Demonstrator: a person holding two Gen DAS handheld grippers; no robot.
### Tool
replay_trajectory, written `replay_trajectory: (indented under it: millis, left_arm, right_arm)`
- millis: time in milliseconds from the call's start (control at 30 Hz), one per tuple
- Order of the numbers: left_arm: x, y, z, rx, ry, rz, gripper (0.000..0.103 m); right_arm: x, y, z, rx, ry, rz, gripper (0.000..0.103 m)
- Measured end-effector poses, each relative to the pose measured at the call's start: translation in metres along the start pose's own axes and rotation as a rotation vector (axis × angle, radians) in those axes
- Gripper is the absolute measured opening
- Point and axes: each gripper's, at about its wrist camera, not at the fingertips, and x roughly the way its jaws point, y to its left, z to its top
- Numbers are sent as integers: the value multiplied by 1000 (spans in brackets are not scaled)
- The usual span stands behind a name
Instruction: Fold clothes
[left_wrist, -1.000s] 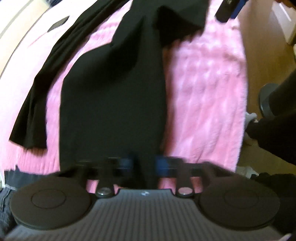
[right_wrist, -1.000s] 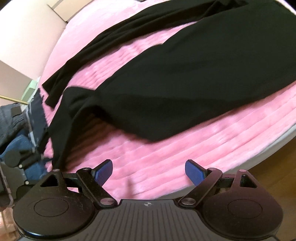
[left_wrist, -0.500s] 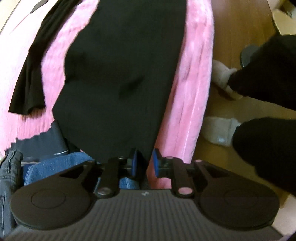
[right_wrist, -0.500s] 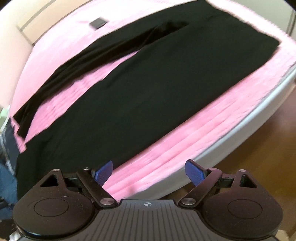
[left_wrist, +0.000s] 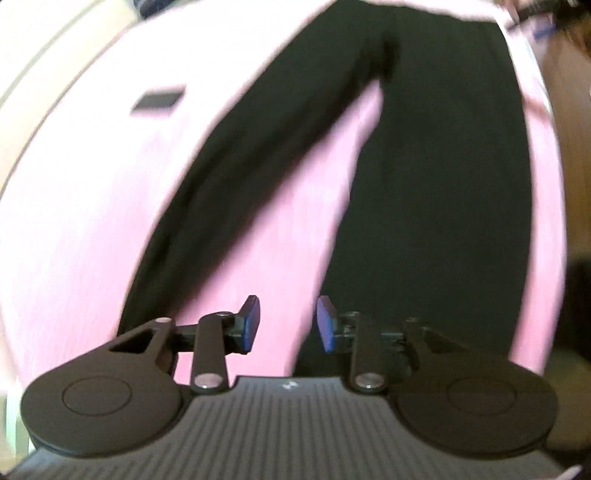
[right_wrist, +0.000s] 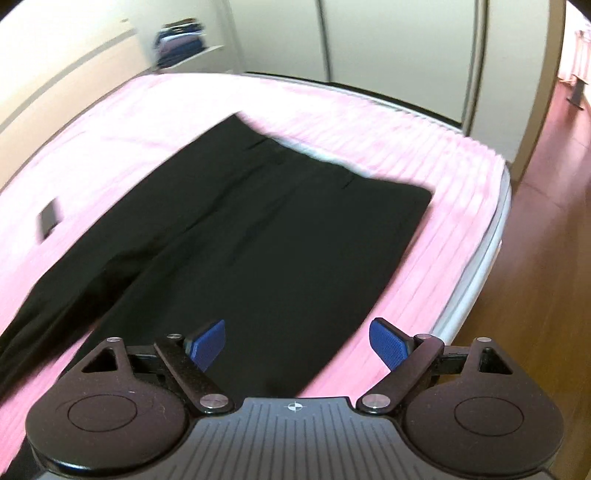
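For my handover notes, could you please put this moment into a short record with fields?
surface: bed with a pink cover
garment: black trousers, spread flat on the cover, legs apart
other item: small dark flat object on the cover, beside the trousers
left gripper: jaws opening, nothing between them
right gripper: wide open, empty, above the trousers
floor: wooden floor beside the bed
fold: not yet begun

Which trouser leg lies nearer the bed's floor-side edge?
The wide leg, straight along the floor-side edge of the pink bed; the other leg angles away toward the small dark object.
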Motion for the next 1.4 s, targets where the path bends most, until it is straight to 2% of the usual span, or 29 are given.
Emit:
replay_trajectory:
  millis: [100,267,367,400,433,467,600,667,700,767,800,867,900,1033,1133,1200,1233,1267,1300,1333,1400]
  left_arm:
    - [54,-12,105,58,-78,-34,35]
    - [138,-29,272,151,-214,-94,46]
    - [186,-37,347,177,-263,-135,49]
    - [202,-40,369,179,-268,-151,51]
    - [217,-45,389,191,-273,-160,51]
    - [232,-51,408,204,-279,-168,52]
    - [284,-71,467,252,-261,-184,62]
    - [309,-74,488,244,-230,-201,62]
    - [320,-75,494,235,-213,-229,61]
    - [337,-77,505,216,-173,-291,53]
    - [338,-77,509,206,-158,-308,39]
    - [338,-79,513,204,-144,-321,26]
    - [334,-81,516,213,-152,-301,8]
    - [319,-83,529,213,-201,-321,8]
    - [326,-92,530,216,-192,-302,11]
    - [325,-91,525,190,-193,-281,18]
    - [320,-87,521,176,-204,-271,21]
    - [309,-78,513,166,-216,-262,25]
    - [297,-69,505,155,-227,-253,34]
    - [285,-60,497,145,-238,-244,40]
    - [252,-31,470,125,-249,-218,40]
  right_arm:
    - [38,-34,42,3,3,-10,88]
    - [87,-90,91,11,42,-2,88]
    - [108,-119,103,79,71,35,87]
    - [113,-125,104,90,80,46,83]
    - [118,-131,106,101,90,58,67]
    - [121,-135,106,116,99,69,59]
    - [124,-148,98,209,95,114,59]
    - [123,-150,94,247,82,129,44]
    - [123,-151,94,268,78,134,43]
    - [125,-158,93,315,74,144,28]
    - [126,-159,94,329,78,149,24]
    - [124,-162,98,340,79,166,9]
    - [122,-164,101,340,78,176,9]
    - [102,-176,117,362,1,177,8]
    - [108,-175,117,333,9,145,8]
    - [117,-173,114,308,42,116,11]
    - [120,-171,114,293,55,102,23]
    - [117,-170,116,271,55,90,43]
    - [110,-166,118,241,36,74,54]
    - [103,-162,119,212,17,59,69]
    - [91,-151,122,153,-1,50,69]
